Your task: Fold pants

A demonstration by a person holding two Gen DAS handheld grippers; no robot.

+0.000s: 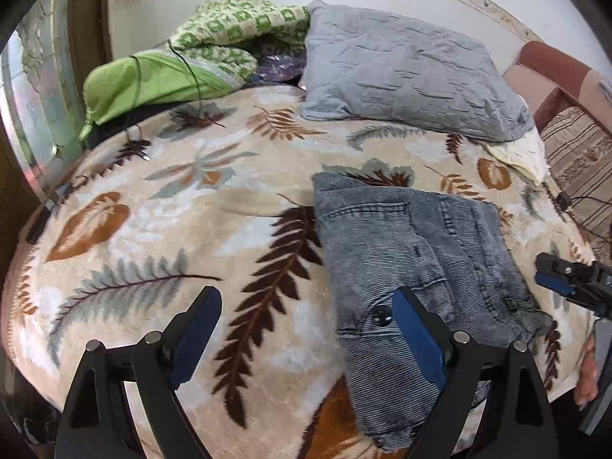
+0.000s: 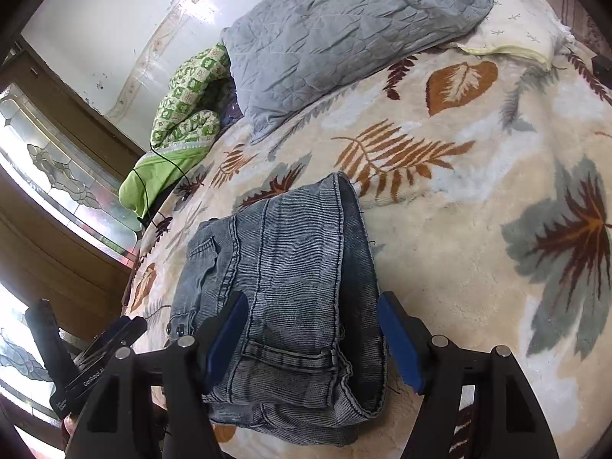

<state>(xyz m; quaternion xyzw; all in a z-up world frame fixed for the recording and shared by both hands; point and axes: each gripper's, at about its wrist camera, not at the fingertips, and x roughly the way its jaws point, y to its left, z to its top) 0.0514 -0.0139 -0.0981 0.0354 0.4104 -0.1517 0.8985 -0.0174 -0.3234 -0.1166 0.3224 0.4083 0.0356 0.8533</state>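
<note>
Left of pants: broad bare stretch of leaf-print blanket (image 1: 160, 206), open to the bed's left edge.
Right of pants: open blanket in the right wrist view, nothing lying on it.
Middle: folded pants (image 1: 417, 252) fill the near-centre.
Far side: grey pillow (image 1: 405, 72) and green bedding (image 1: 183, 65) block the bed's far end.
Far left: black cable (image 1: 191, 72) trails over the bedding.

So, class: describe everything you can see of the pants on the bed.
The pants are grey-blue washed denim with fine ribbing, folded into a compact stack of layers. Stitched seams, a back pocket, belt loops and dark buttons show. They lie flat on the leaf-print blanket, near its front edge, apart from the grey pillow. The right gripper is open astride them; the left gripper, also open, has one finger over their edge.
</note>
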